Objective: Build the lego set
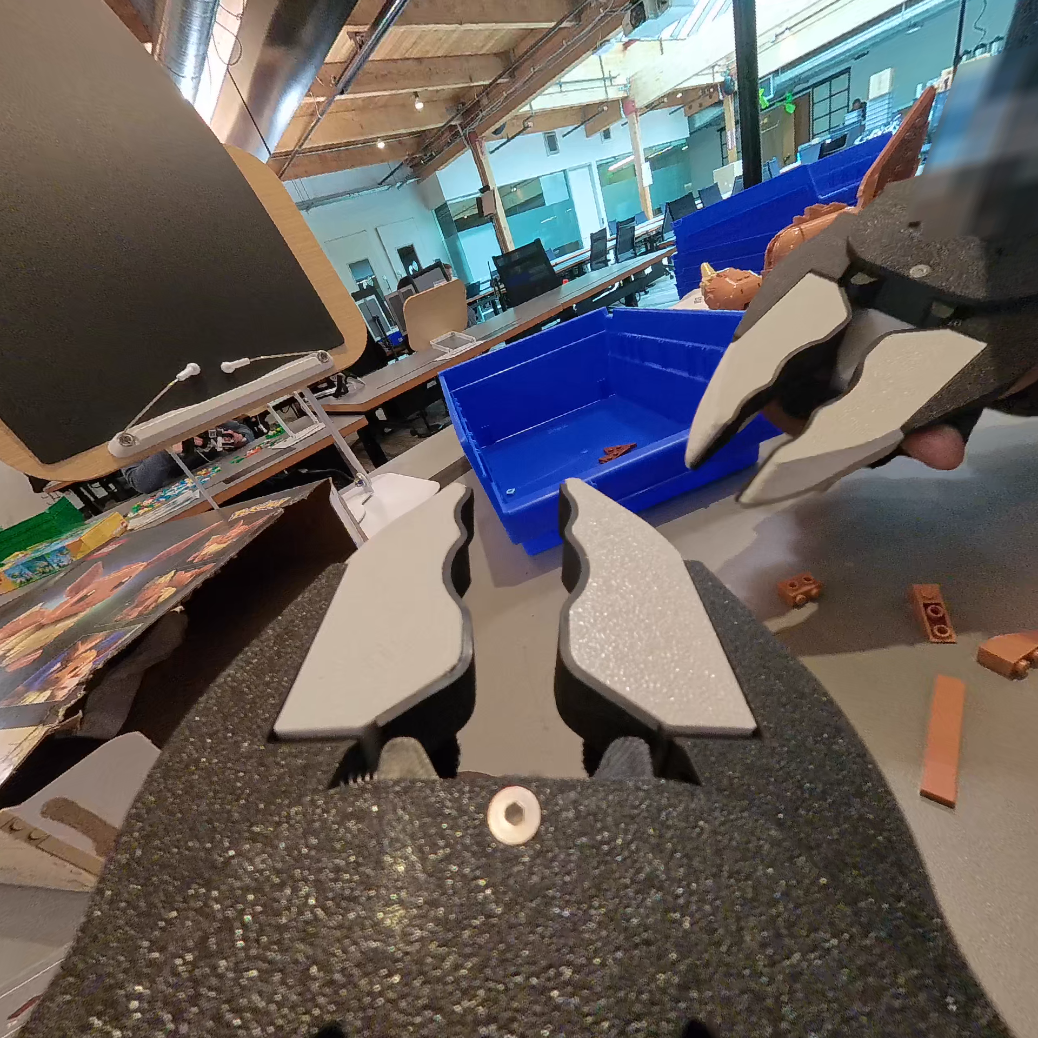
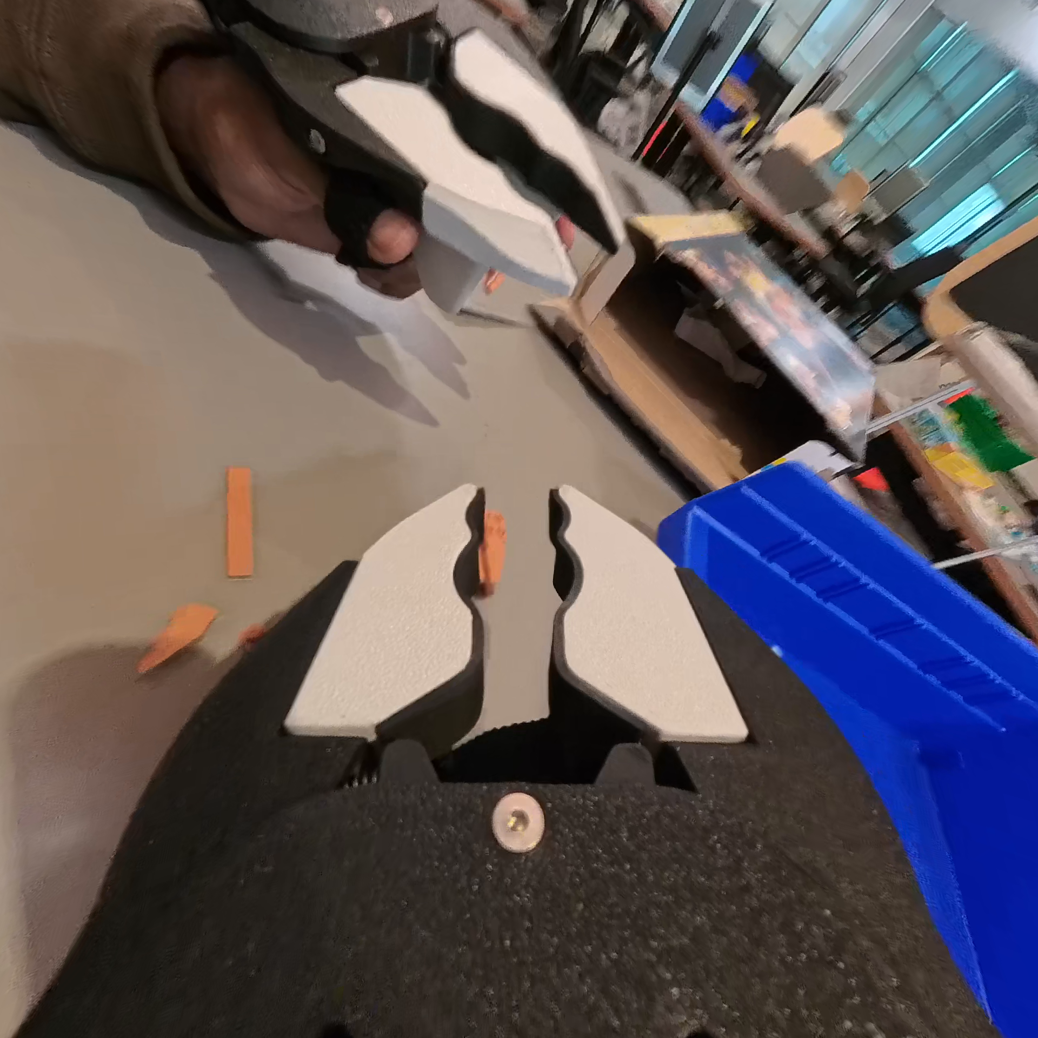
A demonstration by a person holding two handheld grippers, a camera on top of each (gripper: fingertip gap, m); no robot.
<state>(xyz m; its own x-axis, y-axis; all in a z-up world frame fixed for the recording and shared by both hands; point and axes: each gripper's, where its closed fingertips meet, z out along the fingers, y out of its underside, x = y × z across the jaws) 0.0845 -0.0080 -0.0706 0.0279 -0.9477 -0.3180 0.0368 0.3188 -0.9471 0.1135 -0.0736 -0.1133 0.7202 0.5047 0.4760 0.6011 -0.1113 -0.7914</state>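
Note:
My left gripper (image 1: 517, 494) is open with nothing between its fingers, above the grey table (image 1: 842, 539), and points at a blue bin (image 1: 533, 382). Small dark red plates (image 1: 618, 451) lie on the bin's floor. It also shows in the right wrist view (image 2: 584, 264), held by a hand. My right gripper (image 2: 517, 490) is open; a small orange-brown brick (image 2: 491, 553) sits against the inside of its left finger, with a clear gap to the right pad. In the left wrist view the right gripper (image 1: 722, 483) hovers by the bin's near right corner.
Loose brown bricks (image 1: 932, 612) and a flat orange tile (image 1: 943, 741) lie on the table at the right; the tile (image 2: 238, 522) and a wedge (image 2: 180, 632) show in the right wrist view. A printed cardboard box (image 1: 112, 590) stands left. A brown brick model (image 1: 809, 236) stands behind the bin (image 2: 842, 590). Some 9 cm of space lies between my two pairs of fingers.

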